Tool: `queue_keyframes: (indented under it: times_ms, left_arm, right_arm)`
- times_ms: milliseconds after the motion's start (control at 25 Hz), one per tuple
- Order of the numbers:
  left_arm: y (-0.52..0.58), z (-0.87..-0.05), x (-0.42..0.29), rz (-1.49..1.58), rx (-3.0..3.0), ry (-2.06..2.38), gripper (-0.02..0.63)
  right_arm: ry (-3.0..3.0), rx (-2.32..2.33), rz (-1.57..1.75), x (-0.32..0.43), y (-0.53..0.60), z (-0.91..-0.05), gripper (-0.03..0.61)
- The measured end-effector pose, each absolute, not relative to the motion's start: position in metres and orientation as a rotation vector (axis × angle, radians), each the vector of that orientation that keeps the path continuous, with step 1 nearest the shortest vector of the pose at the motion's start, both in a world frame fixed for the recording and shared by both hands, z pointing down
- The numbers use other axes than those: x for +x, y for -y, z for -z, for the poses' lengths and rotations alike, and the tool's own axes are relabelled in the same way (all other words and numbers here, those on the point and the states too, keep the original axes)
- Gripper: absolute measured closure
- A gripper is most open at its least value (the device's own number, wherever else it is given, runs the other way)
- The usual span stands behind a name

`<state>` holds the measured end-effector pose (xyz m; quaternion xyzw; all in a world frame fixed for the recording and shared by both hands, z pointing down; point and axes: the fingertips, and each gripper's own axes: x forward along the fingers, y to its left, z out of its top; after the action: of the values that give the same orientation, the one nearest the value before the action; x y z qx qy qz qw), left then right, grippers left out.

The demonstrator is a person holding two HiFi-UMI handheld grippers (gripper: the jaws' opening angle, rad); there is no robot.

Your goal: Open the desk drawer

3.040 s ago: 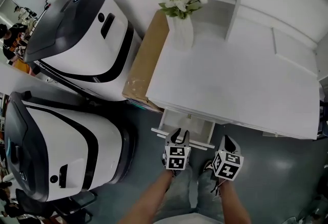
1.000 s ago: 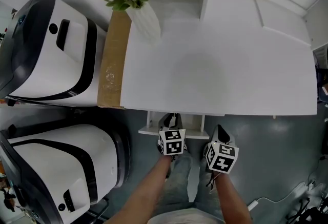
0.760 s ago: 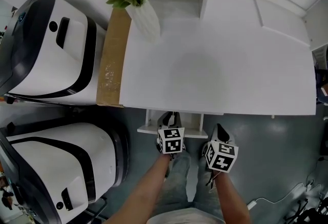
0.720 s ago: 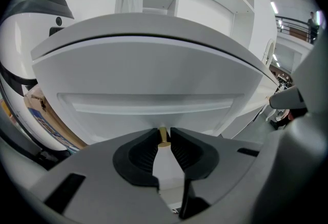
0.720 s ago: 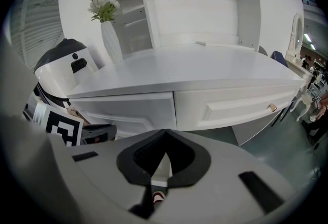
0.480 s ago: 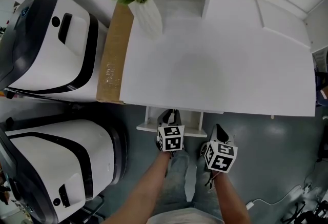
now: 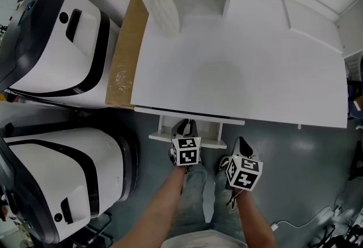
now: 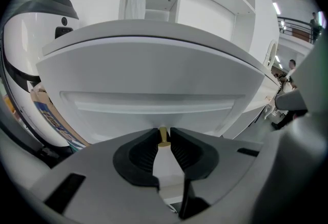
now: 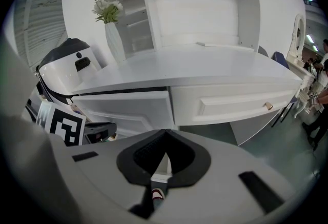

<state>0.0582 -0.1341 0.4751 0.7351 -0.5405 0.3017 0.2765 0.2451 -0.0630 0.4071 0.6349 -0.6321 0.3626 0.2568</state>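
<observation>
The white desk (image 7: pixel 238 71) has a left drawer (image 7: pixel 187 141) pulled partly out from under its front edge. In the left gripper view the drawer front (image 8: pixel 154 100) fills the frame, and its small brass knob (image 8: pixel 163 138) is pinched between the black pads. My left gripper (image 7: pixel 186 127) (image 8: pixel 163 136) is shut on that knob. My right gripper (image 7: pixel 242 142) (image 9: pixel 165 138) hangs just right of the drawer, jaws shut with nothing between them. From the right gripper view the open drawer (image 9: pixel 128 102) juts out to the left, beside the left gripper's marker cube (image 9: pixel 61 123).
A second drawer with a brass knob (image 9: pixel 268 106) sits closed on the desk's right side. A white vase of flowers (image 7: pixel 161 11) stands at the desk's back left, next to a cardboard box (image 7: pixel 126 54). Two big white-and-black machines (image 7: pixel 57 48) (image 7: pixel 62 179) stand left. My legs are below the drawer.
The head view has shifted a little. The left gripper stays on the knob and the drawer stands out about as far as a second ago. The right gripper has barely moved.
</observation>
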Motion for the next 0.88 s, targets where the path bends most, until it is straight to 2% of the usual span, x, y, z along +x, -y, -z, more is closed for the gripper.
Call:
queue_keyframes:
  times_ms: [880]
  left_arm:
    - [0.087,-0.476,0.05,-0.814,1.948,1.499,0.528]
  right_arm:
    - [1.755,1.677,-0.971,0.262,0.027,-0.405,0.572]
